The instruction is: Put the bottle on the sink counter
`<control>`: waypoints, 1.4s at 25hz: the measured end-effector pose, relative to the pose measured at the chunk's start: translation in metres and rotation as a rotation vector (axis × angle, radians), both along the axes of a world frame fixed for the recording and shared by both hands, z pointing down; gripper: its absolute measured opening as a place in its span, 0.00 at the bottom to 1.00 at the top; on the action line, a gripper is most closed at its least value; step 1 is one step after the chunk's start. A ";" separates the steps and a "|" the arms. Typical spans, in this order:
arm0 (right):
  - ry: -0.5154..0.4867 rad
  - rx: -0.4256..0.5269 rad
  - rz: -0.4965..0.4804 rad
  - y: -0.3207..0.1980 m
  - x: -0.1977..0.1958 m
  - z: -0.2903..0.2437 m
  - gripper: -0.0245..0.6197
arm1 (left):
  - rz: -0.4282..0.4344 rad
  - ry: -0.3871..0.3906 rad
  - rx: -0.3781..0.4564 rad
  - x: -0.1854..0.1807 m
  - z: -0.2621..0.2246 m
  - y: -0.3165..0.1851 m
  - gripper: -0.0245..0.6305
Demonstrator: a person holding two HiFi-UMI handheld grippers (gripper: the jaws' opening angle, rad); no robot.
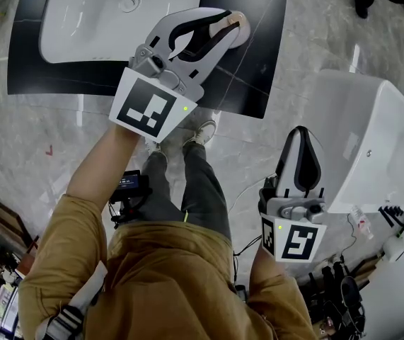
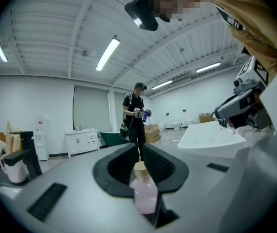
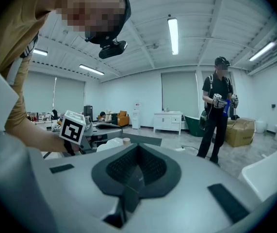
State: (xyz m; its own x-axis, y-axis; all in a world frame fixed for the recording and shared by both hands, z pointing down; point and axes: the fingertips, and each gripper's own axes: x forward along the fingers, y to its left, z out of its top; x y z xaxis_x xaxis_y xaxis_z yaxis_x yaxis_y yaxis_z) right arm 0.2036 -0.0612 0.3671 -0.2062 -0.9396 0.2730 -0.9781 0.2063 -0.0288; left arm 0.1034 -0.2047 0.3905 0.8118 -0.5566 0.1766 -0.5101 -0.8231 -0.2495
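Over the black counter (image 1: 258,62), just right of the white basin (image 1: 102,27), my left claw (image 1: 224,25) is clamped on the bottle (image 2: 144,193). It is a small pink one with a tan cap (image 2: 139,168), standing upright between the jaws, which have narrowed onto its sides. From my head view I cannot tell whether its base rests on the counter or hangs just above it. My right claw (image 1: 299,137) waits low at my side near the tub (image 1: 371,140), jaws together with nothing between them.

The risks from here, as I judge them:

- The bottle looks smooth and rounded, and my jaws grip it across a narrow band. It could twist or slide down in that hold if I swing the claw quickly.
- If I let go while the base is off the counter or tilted, the bottle could tip. A round bottle that falls will roll.
- The spot lies between the basin's rim and the counter's right edge. A roll one way drops it into the basin, and the other way sends it to the floor (image 1: 39,140).
- Pulling the claw back before the jaws are clear of the sides could drag the bottle over.
- My own claw hides the base from my head view, so I could misjudge the landing.
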 end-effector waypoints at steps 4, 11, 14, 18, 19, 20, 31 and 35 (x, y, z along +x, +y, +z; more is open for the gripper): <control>0.004 0.016 -0.006 0.001 -0.020 -0.015 0.04 | -0.011 -0.001 0.011 -0.022 -0.017 0.002 0.07; 0.005 0.037 -0.018 0.007 -0.040 -0.030 0.04 | -0.032 -0.004 0.009 -0.043 -0.035 0.012 0.04; 0.008 0.045 -0.026 0.008 -0.050 -0.038 0.04 | -0.050 0.015 0.000 -0.054 -0.045 0.014 0.04; 0.017 0.056 -0.034 0.010 -0.059 -0.049 0.04 | -0.056 0.015 -0.009 -0.066 -0.057 0.019 0.04; 0.020 0.060 -0.034 0.010 -0.060 -0.051 0.04 | -0.055 0.017 -0.008 -0.068 -0.060 0.021 0.04; 0.022 0.064 -0.035 0.011 -0.062 -0.054 0.04 | -0.054 0.020 -0.007 -0.070 -0.063 0.023 0.04; 0.035 0.088 -0.042 0.019 -0.089 -0.075 0.04 | -0.047 0.064 0.001 -0.093 -0.093 0.039 0.04; 0.040 0.096 -0.044 0.020 -0.090 -0.079 0.04 | -0.049 0.079 0.006 -0.097 -0.102 0.042 0.04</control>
State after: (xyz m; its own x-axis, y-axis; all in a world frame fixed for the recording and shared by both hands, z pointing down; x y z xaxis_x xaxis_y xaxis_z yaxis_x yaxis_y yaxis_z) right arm 0.1132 -0.0415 0.2883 -0.2389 -0.9521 0.1910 -0.9679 0.2493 0.0319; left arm 0.0061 -0.1631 0.2889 0.7951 -0.5966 0.1094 -0.5677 -0.7955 -0.2119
